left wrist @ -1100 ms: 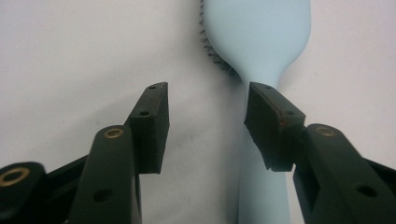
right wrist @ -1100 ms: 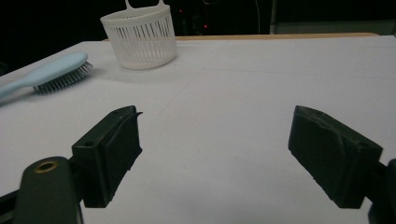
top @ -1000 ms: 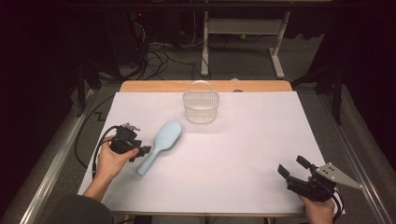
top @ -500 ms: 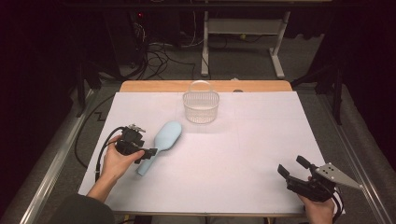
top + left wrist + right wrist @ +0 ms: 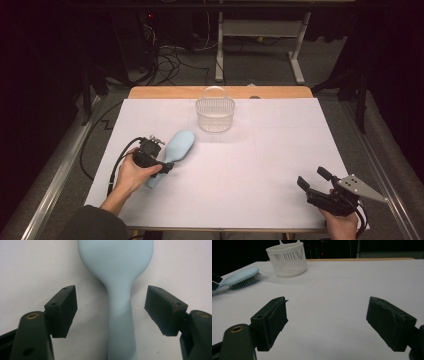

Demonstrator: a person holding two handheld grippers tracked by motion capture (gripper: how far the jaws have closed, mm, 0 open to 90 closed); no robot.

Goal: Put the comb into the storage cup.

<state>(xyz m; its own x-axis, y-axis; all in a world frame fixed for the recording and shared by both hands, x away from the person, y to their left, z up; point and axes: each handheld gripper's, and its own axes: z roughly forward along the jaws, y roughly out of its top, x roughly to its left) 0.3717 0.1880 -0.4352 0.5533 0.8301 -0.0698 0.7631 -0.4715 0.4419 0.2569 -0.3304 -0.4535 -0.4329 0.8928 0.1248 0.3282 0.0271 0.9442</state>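
High view: white table [image 5: 260,170], dark room

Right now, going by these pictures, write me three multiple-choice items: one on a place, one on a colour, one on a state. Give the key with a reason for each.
1. Where does the white basket stand?
A. at the far middle of the table
B. beside the right gripper
C. on the floor

2. What colour is the hairbrush?
A. red
B. light blue
C. black

3. How does the left gripper stand to the hairbrush's handle?
A. clamped shut on it
B. open, a pad on either side, neither touching
C. far off from it

Key: A, the high view shows the basket near the table's far edge, midway across. B, the back of the brush is pale blue in all views. B, the left gripper view shows a gap between the handle and each pad; the jaws have just been opening, with the handle between them.
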